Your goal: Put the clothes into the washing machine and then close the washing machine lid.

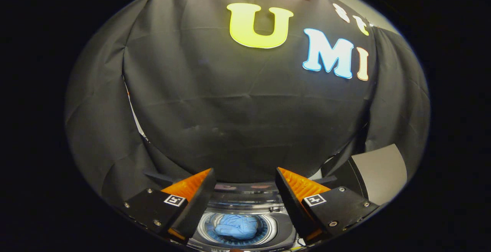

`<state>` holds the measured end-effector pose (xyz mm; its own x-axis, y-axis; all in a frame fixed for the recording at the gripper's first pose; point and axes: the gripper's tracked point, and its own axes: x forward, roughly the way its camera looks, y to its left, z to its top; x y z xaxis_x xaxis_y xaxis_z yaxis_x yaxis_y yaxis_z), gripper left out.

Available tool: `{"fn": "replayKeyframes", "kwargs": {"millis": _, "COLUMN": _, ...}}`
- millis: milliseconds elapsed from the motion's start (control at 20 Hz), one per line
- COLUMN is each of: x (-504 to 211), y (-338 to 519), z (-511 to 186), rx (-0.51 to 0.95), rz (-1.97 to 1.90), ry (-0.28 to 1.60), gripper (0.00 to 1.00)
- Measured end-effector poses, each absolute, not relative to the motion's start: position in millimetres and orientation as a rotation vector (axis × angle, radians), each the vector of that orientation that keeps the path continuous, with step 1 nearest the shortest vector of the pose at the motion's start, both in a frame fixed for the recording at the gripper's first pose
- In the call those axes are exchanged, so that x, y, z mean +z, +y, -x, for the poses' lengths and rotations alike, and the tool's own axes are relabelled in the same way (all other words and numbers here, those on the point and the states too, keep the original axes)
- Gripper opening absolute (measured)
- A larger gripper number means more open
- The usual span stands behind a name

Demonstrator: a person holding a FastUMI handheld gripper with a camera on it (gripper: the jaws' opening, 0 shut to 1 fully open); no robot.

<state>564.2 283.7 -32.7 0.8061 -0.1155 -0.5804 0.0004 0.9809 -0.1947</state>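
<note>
The claw is hanging above a grey top-loading washing machine, fingers spread wide and pinching nothing. The crumpled light-blue cloth garment is already lying inside the machine's round steel drum, showing between the two fingers and below them. The machine's flat grey lid is standing raised just to the right of the machine, beyond the right finger, tilted up against the black cloth booth wall. So the loading part is looking done and the lid-closing part is looking not yet done. For the closing, I'd judge the claw should be swinging right of the drum opening, getting behind or over the lid's top edge, and pushing it down toward the drum in an arc. Fingers could stay spread or close lightly on the edge; a slow push avoids slamming. Watch the garment isn't sticking over the drum rim, though it seems fully inside.
</note>
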Motion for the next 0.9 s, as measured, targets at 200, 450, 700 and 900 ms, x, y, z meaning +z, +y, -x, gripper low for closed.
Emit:
{"fn": "replayKeyframes", "kwargs": {"millis": 200, "x": -56.0, "y": 276.9, "z": -591.5, "rx": -0.045, "rz": 0.136, "ry": 0.661, "gripper": 0.96}}
{"fn": "replayKeyframes", "kwargs": {"millis": 450, "x": -86.3, "y": 265.7, "z": -599.1, "rx": -0.049, "rz": 0.143, "ry": 0.731, "gripper": 0.96}}
{"fn": "replayKeyframes", "kwargs": {"millis": 700, "x": -94.0, "y": 269.0, "z": -597.0, "rx": -0.050, "rz": 0.079, "ry": 0.719, "gripper": 0.96}}
{"fn": "replayKeyframes", "kwargs": {"millis": 900, "x": -91.9, "y": 269.0, "z": -592.0, "rx": -0.040, "rz": 0.081, "ry": 0.681, "gripper": 0.97}}
